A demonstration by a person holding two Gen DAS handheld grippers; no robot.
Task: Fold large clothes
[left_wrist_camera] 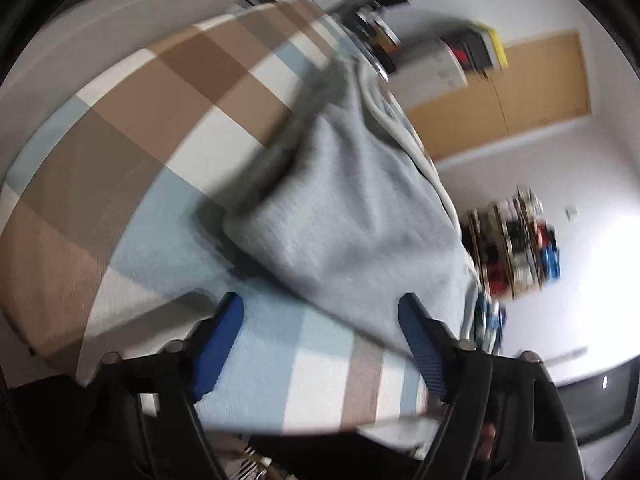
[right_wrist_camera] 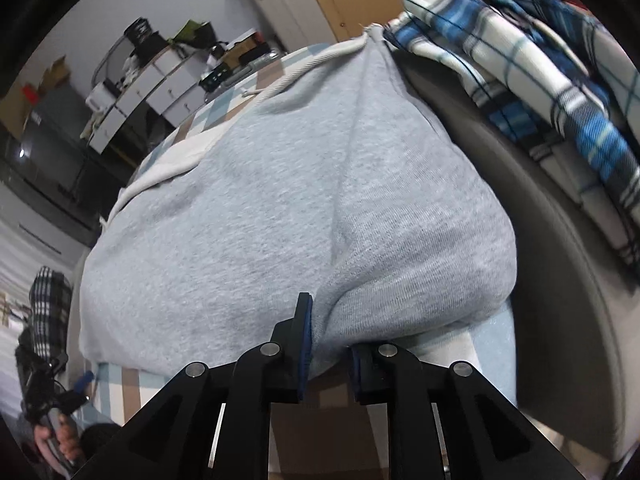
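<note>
The grey sweatshirt (right_wrist_camera: pixel 280 208) lies folded on the checked bed cover (left_wrist_camera: pixel 160 128), its long axis running away from the right tongs (right_wrist_camera: pixel 328 344) toward the drawstring end at the far edge. The right tongs pinch a bunched fold of its near hem. The left tongs (left_wrist_camera: pixel 320 344) stand released and empty beside the garment's side edge, fabric lying ahead and to their right.
</note>
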